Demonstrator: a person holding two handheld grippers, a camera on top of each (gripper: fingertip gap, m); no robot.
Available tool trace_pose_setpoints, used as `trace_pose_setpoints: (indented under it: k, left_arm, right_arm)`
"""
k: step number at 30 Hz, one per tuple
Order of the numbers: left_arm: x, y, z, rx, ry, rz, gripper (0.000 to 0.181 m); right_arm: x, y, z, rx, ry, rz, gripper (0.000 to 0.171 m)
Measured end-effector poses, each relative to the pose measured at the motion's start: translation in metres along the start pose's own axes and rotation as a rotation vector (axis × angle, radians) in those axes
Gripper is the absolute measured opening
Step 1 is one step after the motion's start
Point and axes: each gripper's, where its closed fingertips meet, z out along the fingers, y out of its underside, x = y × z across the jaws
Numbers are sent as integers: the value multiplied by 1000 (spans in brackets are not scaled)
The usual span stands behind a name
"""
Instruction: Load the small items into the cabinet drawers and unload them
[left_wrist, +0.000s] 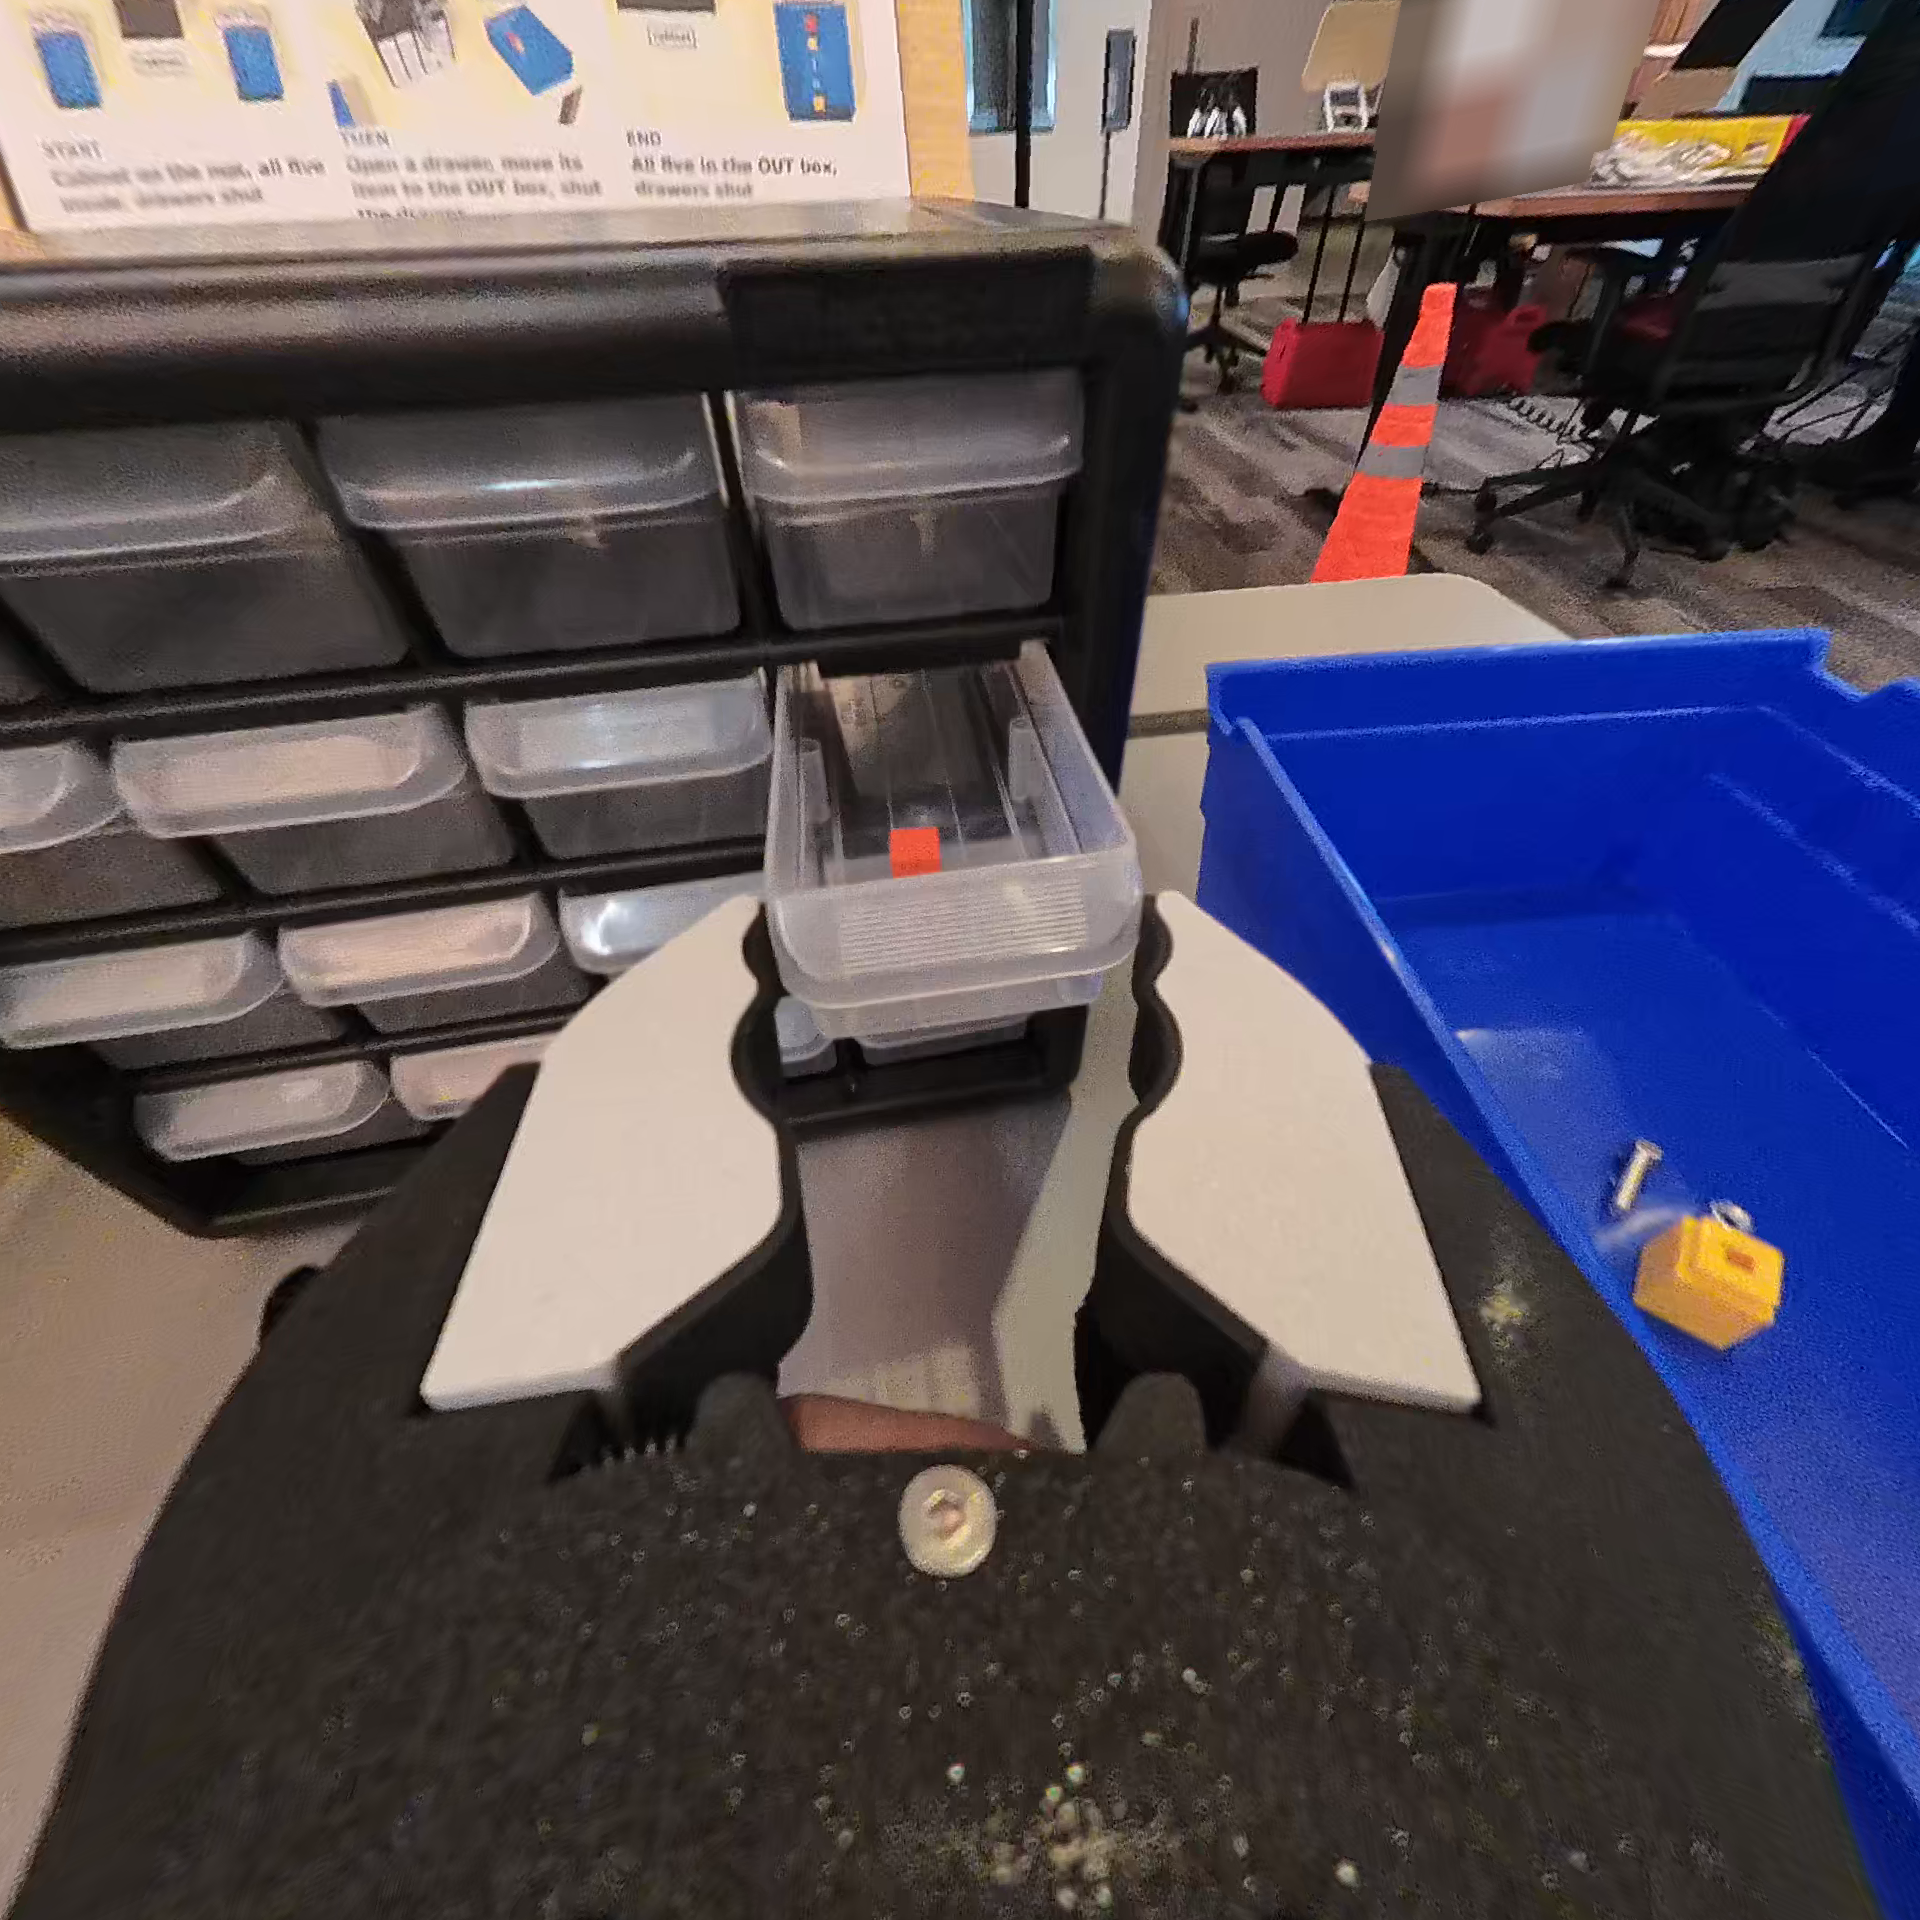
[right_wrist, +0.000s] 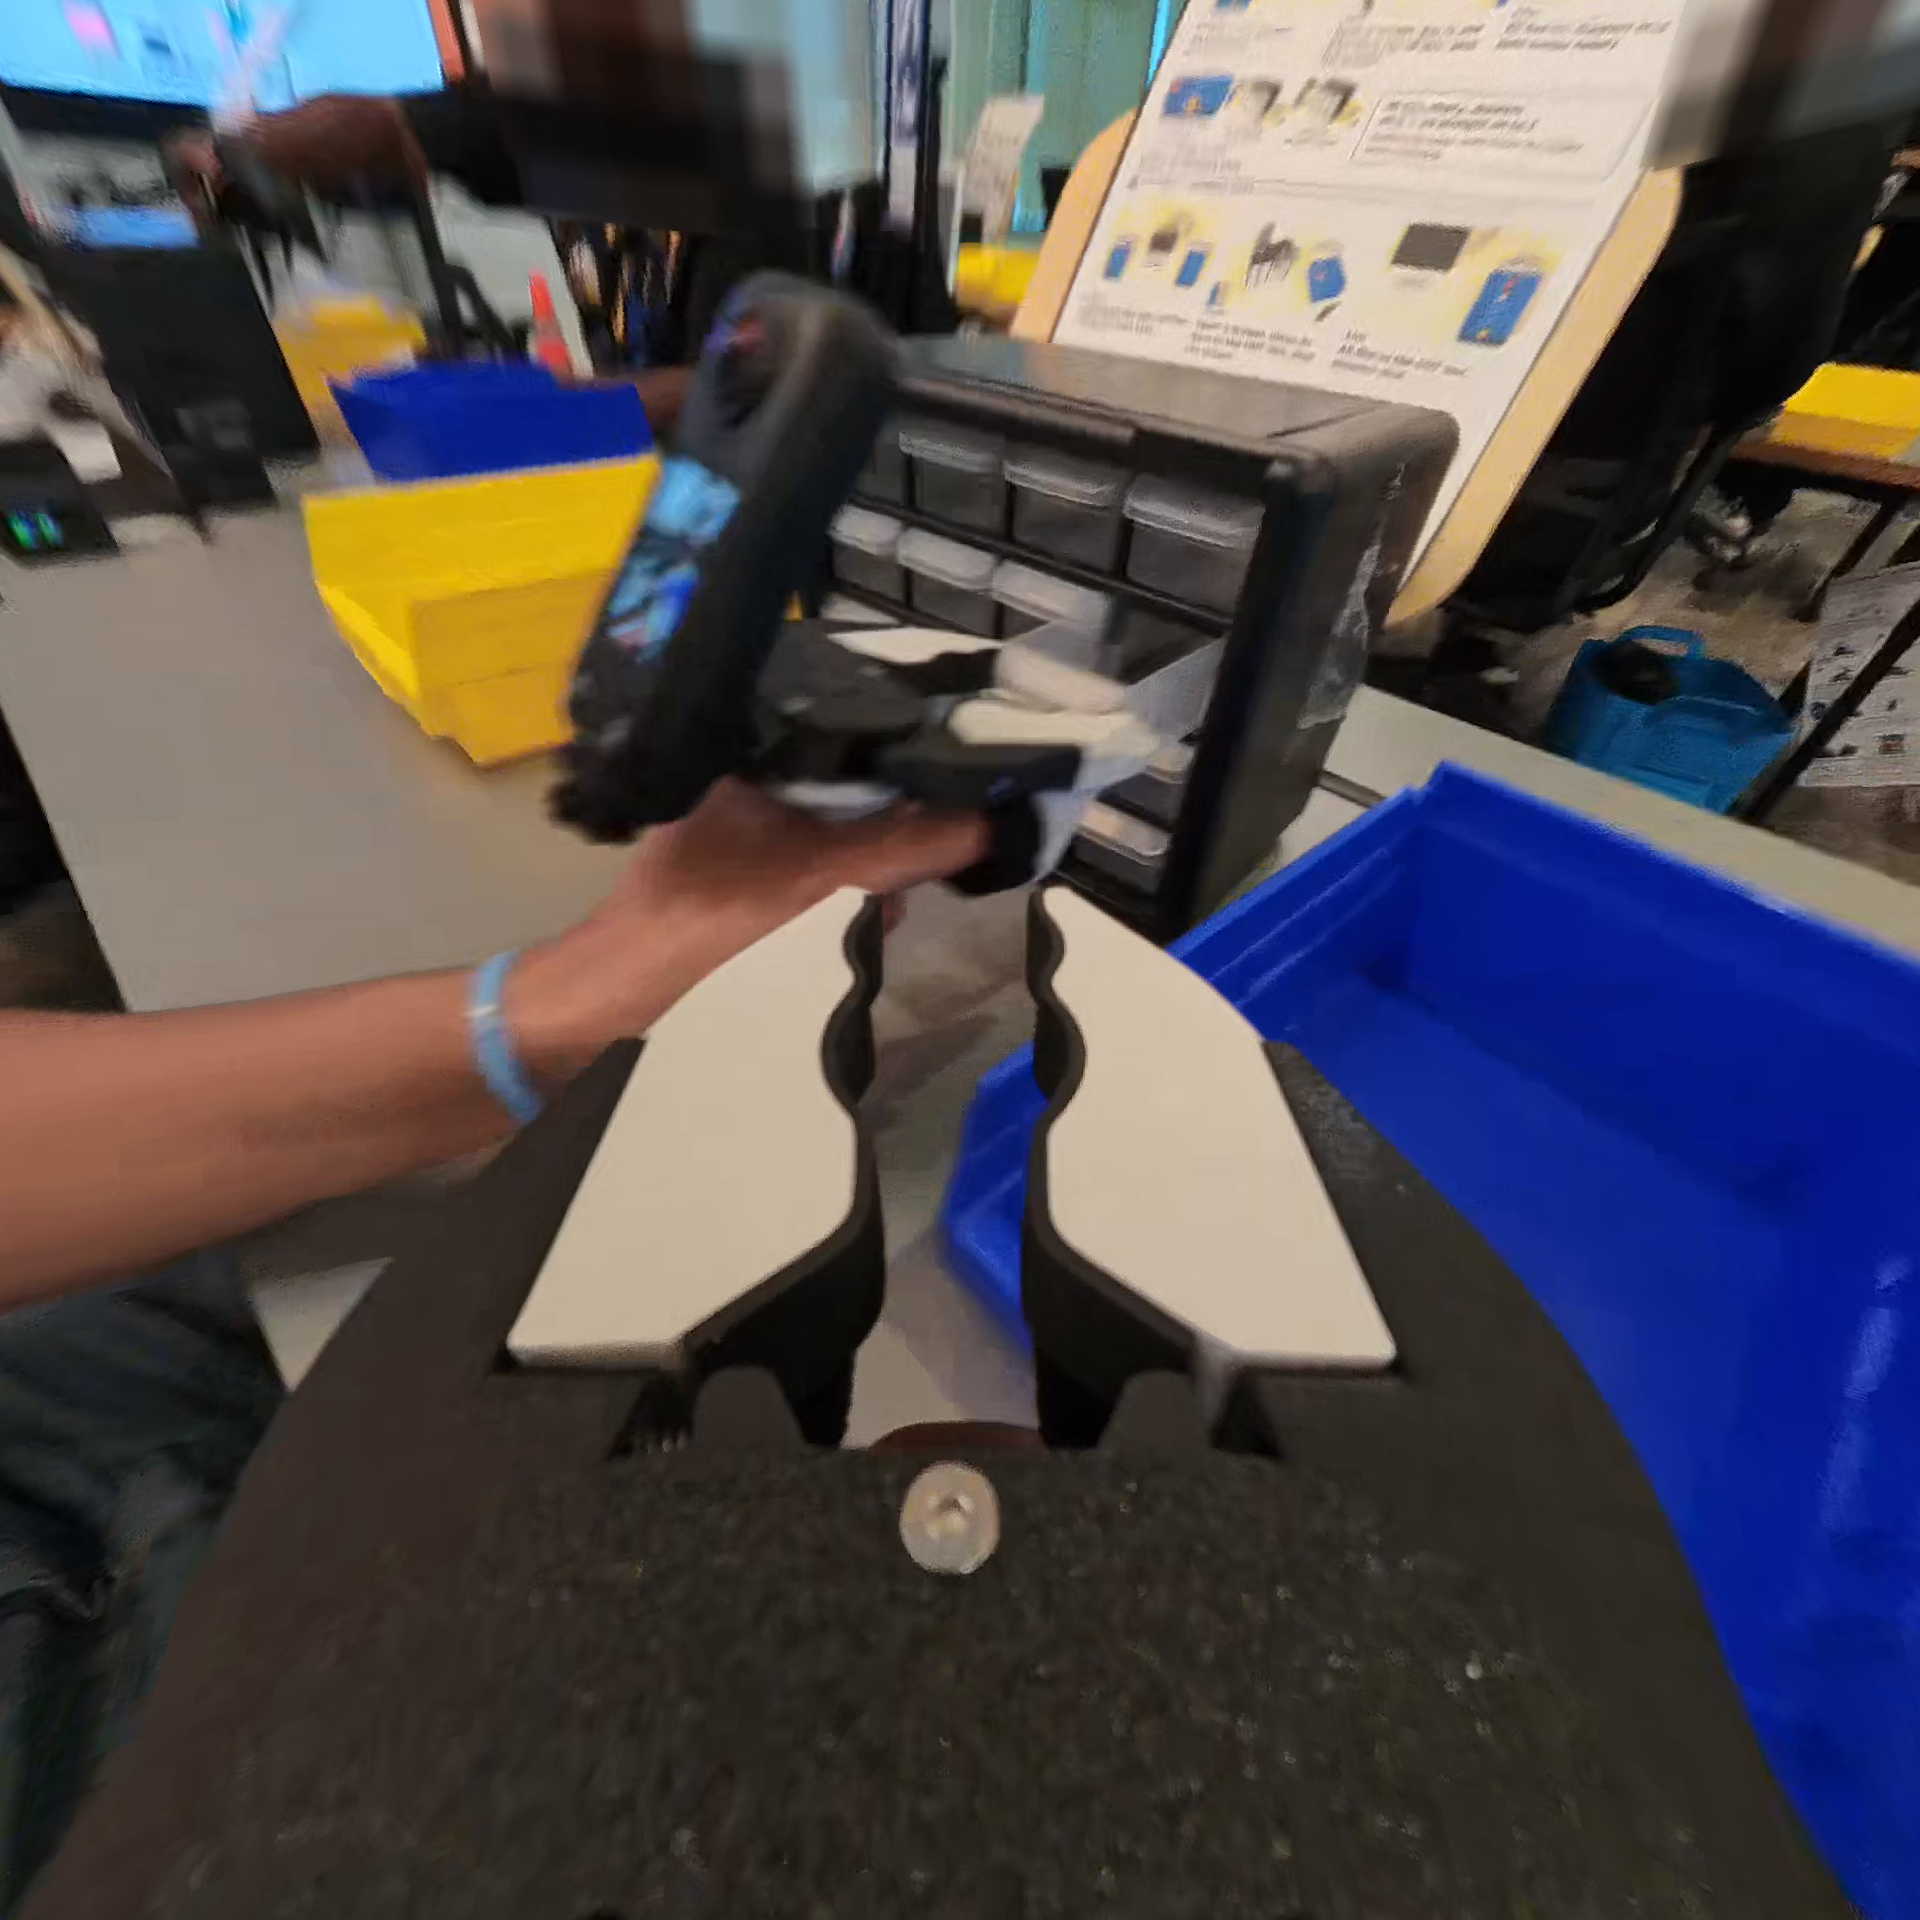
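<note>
Unloading looks partly done: a yellow block (left_wrist: 1709, 1283) and a bolt (left_wrist: 1636, 1174) lie in the blue bin (left_wrist: 1455, 790). A red block (left_wrist: 915, 850) waits in the pulled-out drawer (left_wrist: 951, 925), right of the cabinet (left_wrist: 582, 312). The left gripper (left_wrist: 951, 925) is spread around the drawer front; the right gripper (right_wrist: 956, 935) is parted, empty.

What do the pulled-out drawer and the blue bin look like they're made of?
Drawer: clear, glossy plastic by the look; the orange block inside shows through its walls, and the front lip is ribbed. Blue bin: opaque moulded plastic, smooth with a slight sheen; stepped rim and soft highlights suggest it.
</note>
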Motion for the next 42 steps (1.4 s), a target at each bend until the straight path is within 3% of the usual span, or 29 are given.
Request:
trace_pose_setpoints:
  k: [6, 12, 20, 23, 28, 31, 34, 36, 38, 42]
  left_arm:
    - [6, 10, -32, 69, 6, 0, 65]
    - [8, 18, -41, 74, 4, 16, 65]
    - [9, 16, -43, 77, 16, -5, 65]
    - [9, 16, -44, 69, 19, -9, 65]
    - [10, 17, -45, 73, 28, -10, 65]
    - [9, 16, -44, 70, 34, -15, 65]
    - [8, 11, -43, 83, 40, -12, 65]
    - [7, 9, -37, 69, 36, 15, 65]
    - [5, 3, -29, 59, 37, 27, 65]
    - [2, -5, -1, 13, 39, 19, 65]
  right_arm:
    - [45, -23, 75, -410, -257, -152, 31]
    - [31, -5, 147, -774, -477, -321, 26]
    - [33, 29, 179, -1159, -456, -592, 25]
    - [36, 41, 177, -1259, -452, -618, 10]
    - [30, 21, 170, -1181, -455, -608, 10]
    - [35, -11, 144, -1055, -408, -564, 10]
    - [59, -25, 95, -971, -300, -447, 10]
    - [86, -3, 58, -1002, -195, -313, 10]
    - [119, 44, 30, -1098, -60, -182, 10]
    - [157, 143, 9, -1308, 96, -83, 10]
